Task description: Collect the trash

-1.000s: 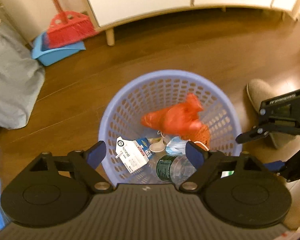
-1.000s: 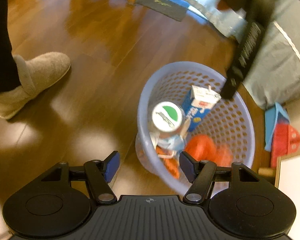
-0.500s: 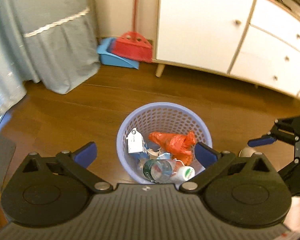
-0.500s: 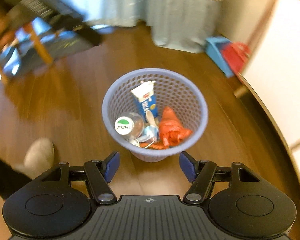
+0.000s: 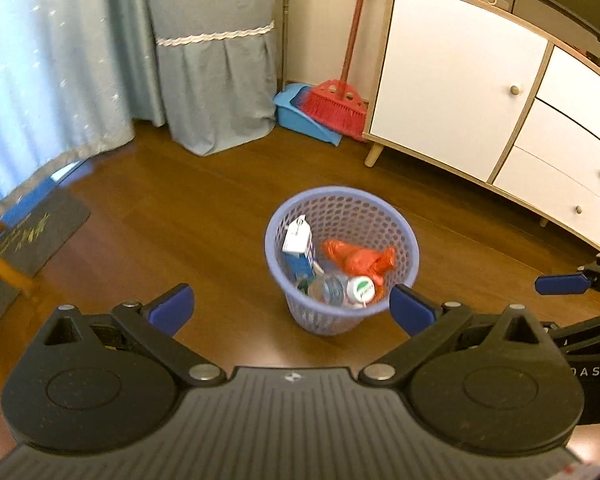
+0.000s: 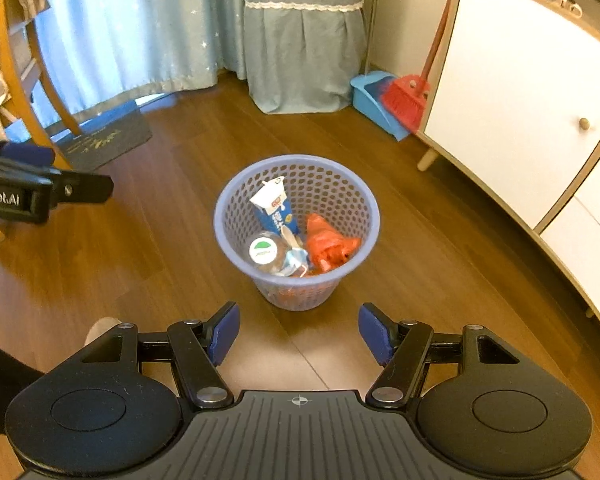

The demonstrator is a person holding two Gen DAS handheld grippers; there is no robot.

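Basket: round lilac plastic mesh wastebasket (image 5: 342, 256) (image 6: 296, 228) standing upright on the brown wooden floor (image 5: 188, 220) (image 6: 172, 240), ahead of both claws and well apart from them.
Trash: all inside the basket. Blue and white milk carton (image 5: 299, 246) (image 6: 274, 208) leaning at 10 o'clock; crumpled orange plastic bag (image 5: 358, 260) (image 6: 328, 242) at 3 o'clock; clear plastic bottle with a green and white cap (image 5: 340, 288) (image 6: 266, 254) lying at 6 o'clock.
Left claw (image 5: 290, 308): blue-padded fingers spread wide apart, holding nothing, raised above the floor at 6 o'clock from the basket.
Right claw (image 6: 298, 334): blue-padded fingers likewise spread apart and empty, above bare floor short of the basket.
Corner: red broom (image 5: 338, 106) (image 6: 406, 102) resting in a blue plastic dustpan (image 5: 296, 116) (image 6: 370, 98) at 12 o'clock, beside a white cabinet with wooden trim (image 5: 480, 96) (image 6: 520, 112) at 2 o'clock.
Window side: pale blue curtains (image 5: 80, 52) (image 6: 140, 20) at 11 o'clock, reaching the floor.
Mat: dark doormat (image 5: 24, 236) (image 6: 104, 140) at 9 o'clock.
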